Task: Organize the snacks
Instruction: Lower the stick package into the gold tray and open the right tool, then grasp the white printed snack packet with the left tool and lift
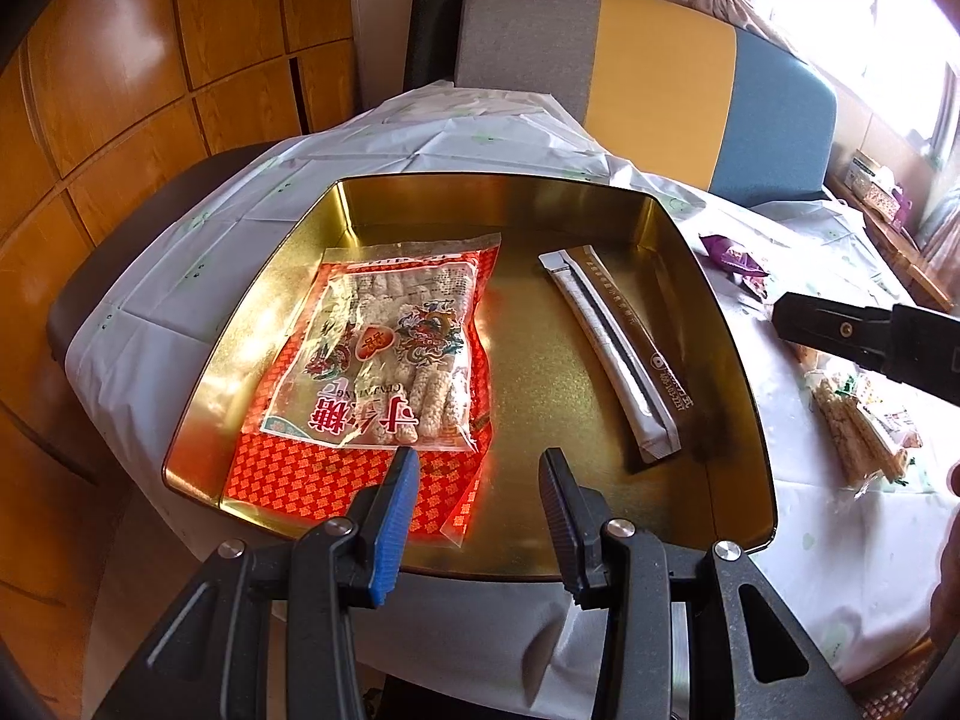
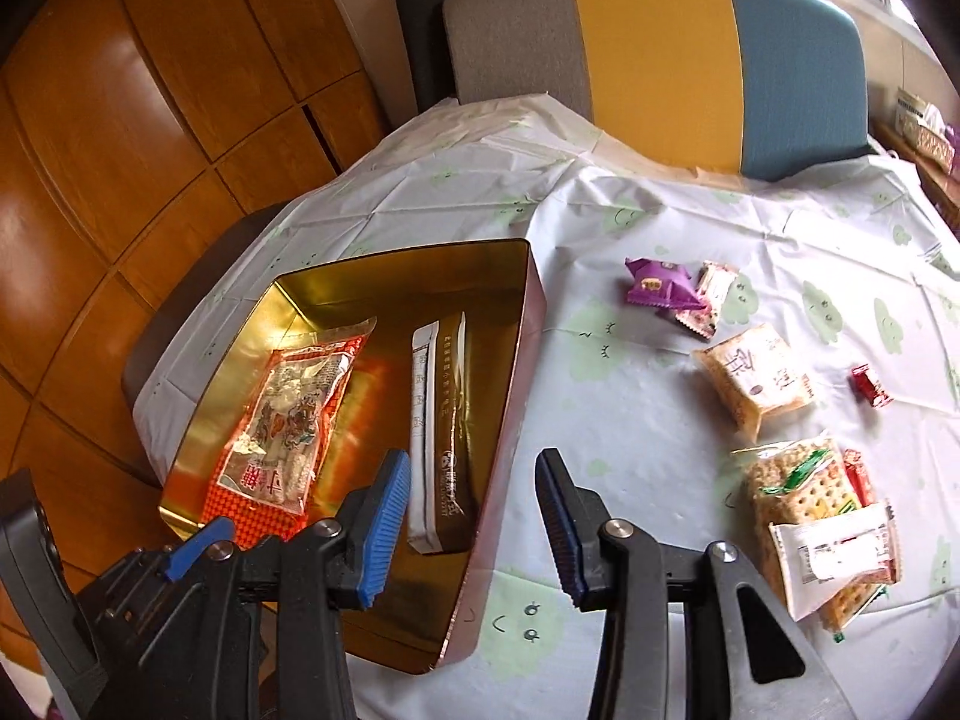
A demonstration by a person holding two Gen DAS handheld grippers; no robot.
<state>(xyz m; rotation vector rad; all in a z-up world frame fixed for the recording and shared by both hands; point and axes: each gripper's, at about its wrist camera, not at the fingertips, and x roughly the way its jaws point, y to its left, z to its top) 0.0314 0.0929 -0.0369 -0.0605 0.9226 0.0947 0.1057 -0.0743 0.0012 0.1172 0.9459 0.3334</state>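
My left gripper (image 1: 477,468) tilts steeply down over the near edge of the gold tin (image 1: 741,360), jaws partly apart, nothing between them. One blue pad tip sits just over the near edge of the red bag (image 1: 384,360); whether it touches, I cannot tell.

My right gripper (image 2: 474,480) also tilts steeply down, jaws partly apart and empty, straddling the tin's right wall in view: left finger over the tin, right finger over the tablecloth (image 2: 630,396). No earlier view to compare. In the left wrist view the right gripper shows as a black body at the right edge, above the table, right of the tin.

Inside the tin, near to far: red bag of white puffed sticks lies flat on the left half, on a second red-patterned bag under it. A long grey-white sachet (image 1: 618,354) lies on the right half, along the right wall, apart from the red bag.

On the cloth right of the tin, still outside it: a cracker pack (image 2: 804,504) with a white packet (image 2: 840,558) on top, nearest. Beyond it a beige rice-cake pack (image 2: 753,384), and a small red candy (image 2: 870,384) to its right. Farther, a purple pack (image 2: 657,285) touching a small pale pack (image 2: 708,300).

Far side: a chair (image 2: 654,48) with grey, yellow, blue back. Wood panels (image 2: 150,120) at left.
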